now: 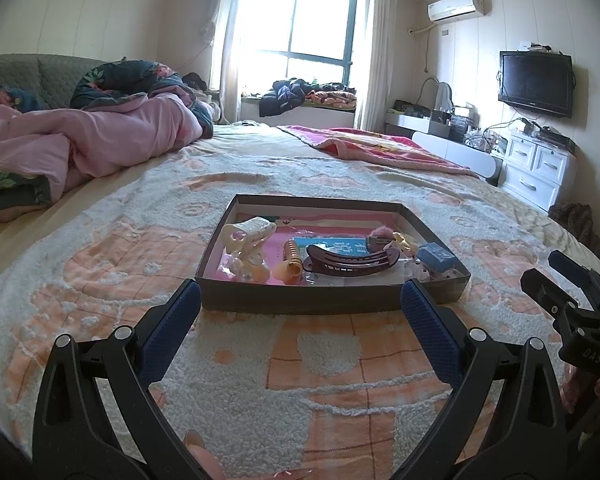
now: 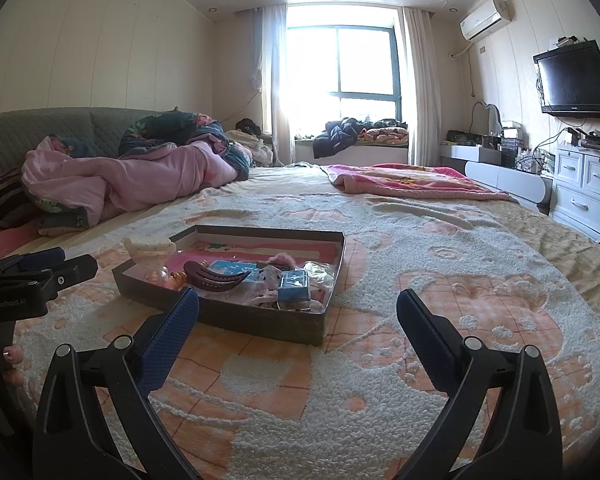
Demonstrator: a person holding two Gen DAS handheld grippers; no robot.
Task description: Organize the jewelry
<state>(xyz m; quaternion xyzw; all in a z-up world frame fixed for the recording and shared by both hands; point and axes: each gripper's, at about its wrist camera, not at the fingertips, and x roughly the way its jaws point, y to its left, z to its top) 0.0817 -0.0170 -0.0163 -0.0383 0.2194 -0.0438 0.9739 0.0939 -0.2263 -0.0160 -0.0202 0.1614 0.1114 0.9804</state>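
Shallow dark cardboard box (image 1: 331, 300) sits on the bed, on a nubby cream-and-peach blanket (image 1: 339, 360) with raised looped pile and a grid of thin orange lines. Box floor is pink printed paper. Inside: cream plastic claw clip (image 1: 246, 236) at the left, standing up over the wall; ribbed orange clip (image 1: 292, 262) beside it; long curved maroon barrette (image 1: 351, 262) with slotted glossy surface across the middle; small blue rectangular box (image 1: 435, 258) at the right corner; fuzzy pink bit (image 1: 379, 234) behind. Left gripper (image 1: 300, 300) is spread wide, nothing between the blue textured pads (image 1: 172, 332), hovering just in front of the box's near wall. Right gripper (image 2: 298, 312) is likewise wide apart and empty, off the box's right corner, over bare blanket. Left view looks straight into the box and catches the right gripper's black frame at its right edge. Right view sees the box cornerwise, shows crinkled clear plastic bags (image 2: 319, 272) near the blue box more plainly, and the left gripper at its left edge. Rumpled pink quilt (image 2: 132, 184) at the headboard end.
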